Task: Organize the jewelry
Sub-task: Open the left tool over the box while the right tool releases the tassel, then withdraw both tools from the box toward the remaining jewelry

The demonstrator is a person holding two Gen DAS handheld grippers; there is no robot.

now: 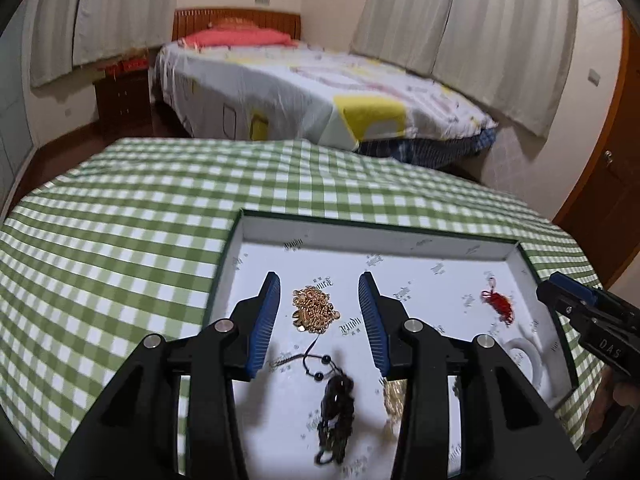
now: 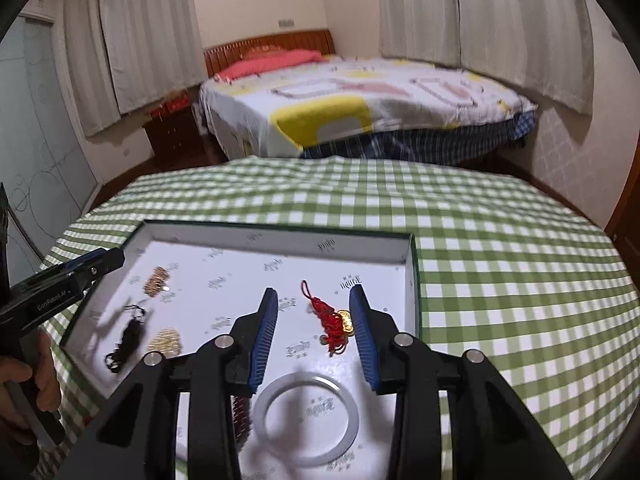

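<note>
A shallow white-lined tray (image 1: 372, 225) lies on the checked cloth with the jewelry spread in it. My left gripper (image 1: 319, 278) hovers open above a heap of gold chain (image 1: 314, 309), its pads clear of it. A black beaded cord (image 1: 336, 408) lies nearer me, and a second gold piece (image 1: 394, 396) shows beside my right finger. My right gripper (image 2: 315, 291) is open over a red knotted charm with a gold ingot (image 2: 330, 320), not touching it. A white bangle (image 2: 307, 420) and a dark red bead bracelet (image 2: 242, 420) lie below it.
A green-and-white checked tablecloth (image 2: 500, 264) covers the table around the tray. Beyond the far edge stand a bed (image 1: 320, 92), a dark nightstand (image 1: 122, 100) and curtains. A hand (image 2: 24, 380) holds the left gripper's handle. A wooden door (image 1: 612, 168) is at the right.
</note>
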